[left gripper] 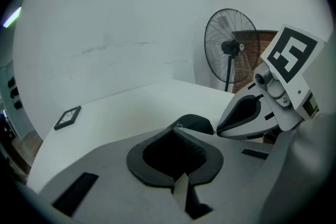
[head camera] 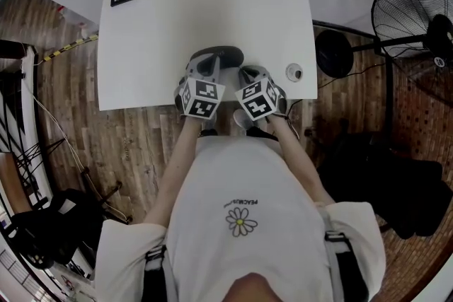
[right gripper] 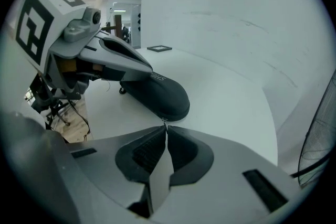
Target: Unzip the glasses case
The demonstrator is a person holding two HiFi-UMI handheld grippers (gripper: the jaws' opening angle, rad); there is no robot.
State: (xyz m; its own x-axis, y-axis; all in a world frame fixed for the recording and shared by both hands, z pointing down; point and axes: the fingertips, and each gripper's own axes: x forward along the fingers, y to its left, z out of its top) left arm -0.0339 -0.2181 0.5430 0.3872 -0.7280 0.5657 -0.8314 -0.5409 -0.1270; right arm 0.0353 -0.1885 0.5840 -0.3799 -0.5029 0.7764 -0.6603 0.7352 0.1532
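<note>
Left fingers point(left gripper: 100, 165) clamp the case point(right gripper: 157, 94), which lies on the surface point(right gripper: 226, 92) just beyond the right fingers point(right gripper: 231, 157); those are pinched on the pull point(right gripper: 165, 122) at its near end. Case looks closed: unzipping hardly begun.

White table point(head camera: 212, 10), wooden floor point(head camera: 134, 145), black standing fan point(head camera: 414, 10), white wall point(left gripper: 105, 34)

Black case on white, grey tongs either side!
The glasses case point(right gripper: 157, 94) reads black on the white table point(head camera: 212, 3). The left tongs point(head camera: 207, 64) and right tongs point(head camera: 248, 73) are grey with black pads, and their cubes point(head camera: 204, 97) are checked black-and-white. A silver zip pull point(right gripper: 164, 122) glints. The floor point(head camera: 134, 138) is brown wood-grain.
</note>
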